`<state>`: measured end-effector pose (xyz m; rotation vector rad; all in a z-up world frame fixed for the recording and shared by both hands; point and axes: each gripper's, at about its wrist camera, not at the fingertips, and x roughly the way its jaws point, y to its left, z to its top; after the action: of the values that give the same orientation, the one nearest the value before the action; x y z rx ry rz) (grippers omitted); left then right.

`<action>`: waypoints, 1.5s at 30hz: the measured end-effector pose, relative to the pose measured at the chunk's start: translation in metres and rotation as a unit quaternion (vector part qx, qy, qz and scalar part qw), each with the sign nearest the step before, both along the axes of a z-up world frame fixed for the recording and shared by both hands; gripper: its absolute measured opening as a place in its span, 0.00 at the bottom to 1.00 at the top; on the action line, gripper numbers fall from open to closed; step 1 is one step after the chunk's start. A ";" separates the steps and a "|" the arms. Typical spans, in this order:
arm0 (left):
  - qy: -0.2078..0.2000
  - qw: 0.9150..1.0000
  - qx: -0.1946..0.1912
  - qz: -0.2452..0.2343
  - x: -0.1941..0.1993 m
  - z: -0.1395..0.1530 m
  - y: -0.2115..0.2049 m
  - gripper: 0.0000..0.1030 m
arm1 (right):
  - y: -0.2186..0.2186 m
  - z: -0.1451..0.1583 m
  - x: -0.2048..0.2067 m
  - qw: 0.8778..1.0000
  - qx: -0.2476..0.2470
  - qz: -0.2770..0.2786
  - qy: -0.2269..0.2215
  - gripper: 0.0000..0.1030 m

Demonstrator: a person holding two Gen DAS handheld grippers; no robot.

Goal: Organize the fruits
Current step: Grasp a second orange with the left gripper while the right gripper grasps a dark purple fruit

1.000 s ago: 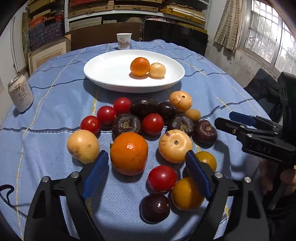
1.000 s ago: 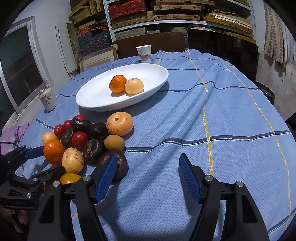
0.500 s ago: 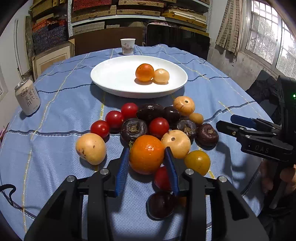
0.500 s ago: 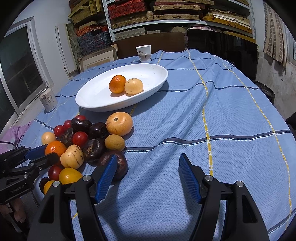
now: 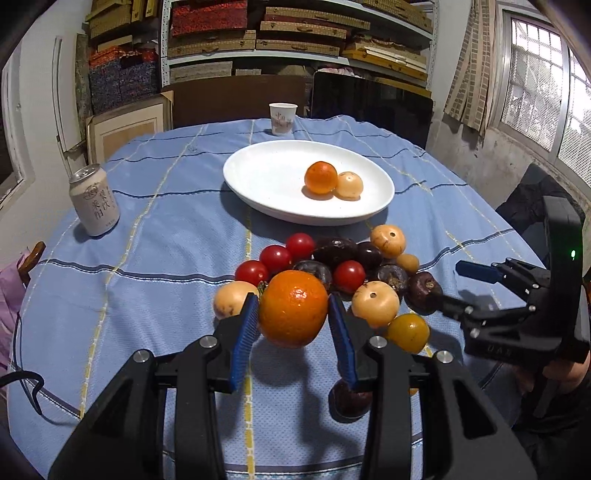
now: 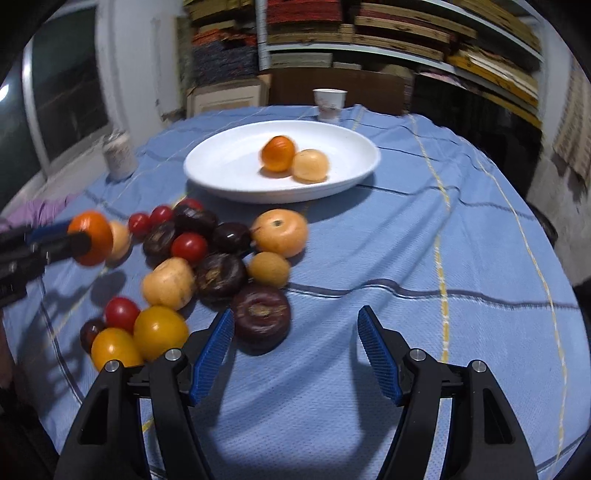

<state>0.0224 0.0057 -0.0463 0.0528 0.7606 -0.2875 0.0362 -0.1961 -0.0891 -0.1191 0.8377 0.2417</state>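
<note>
Clamping a dimpled, glossy orange (image 5: 293,308) between ribbed blue pads, our left gripper (image 5: 291,325) is holding it lifted above the blue tablecloth (image 5: 155,266), its shadow falling on the cloth beneath. Our right gripper (image 6: 295,334) is hanging wide open with nothing between its jaws, just beside a dark, wrinkled purple fruit (image 6: 261,313) with a rough brown stem scar.

We are looking over a loose cluster of round fruit near the table's front: smooth, shiny red cherry tomatoes (image 5: 275,258), matte dark purple fruits (image 5: 334,248), pale tan fruits (image 5: 375,302) with small stem holes, and waxy yellow tomatoes (image 6: 160,330). Beyond the cluster, a shallow oval white plate (image 5: 266,177) is carrying a smaller orange (image 5: 320,178) touching a pale tan fruit (image 5: 348,185).

The tablecloth is showing a fine woven mesh with dark blue and yellow stripes, draped over a round table. A pale drink can (image 5: 94,205) is standing upright at the left, and a paper cup (image 5: 282,118) is sitting at the far edge. Behind, shelves (image 5: 295,33) are stacked with flat boxes, a framed panel (image 5: 125,129) is leaning against them, and a barred window (image 5: 535,85) is letting in daylight on the right.
</note>
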 end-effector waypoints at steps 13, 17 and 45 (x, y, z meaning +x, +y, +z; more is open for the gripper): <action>0.006 1.000 0.003 -0.005 -0.002 -0.007 0.001 0.37 | 0.009 -0.010 0.018 0.999 0.009 0.006 0.049 0.45; 0.007 1.000 0.004 -0.007 -0.002 -0.007 0.001 0.37 | 0.006 -0.009 0.016 0.999 0.019 0.003 0.043 0.41; 0.002 1.000 0.007 -0.008 0.001 0.001 0.001 0.37 | -0.009 0.022 0.001 0.999 0.042 0.000 -0.004 0.41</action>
<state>0.0233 0.0068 -0.0456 0.0716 0.7671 -0.2965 0.0372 -0.2050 -0.0669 -0.0412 0.8192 0.2750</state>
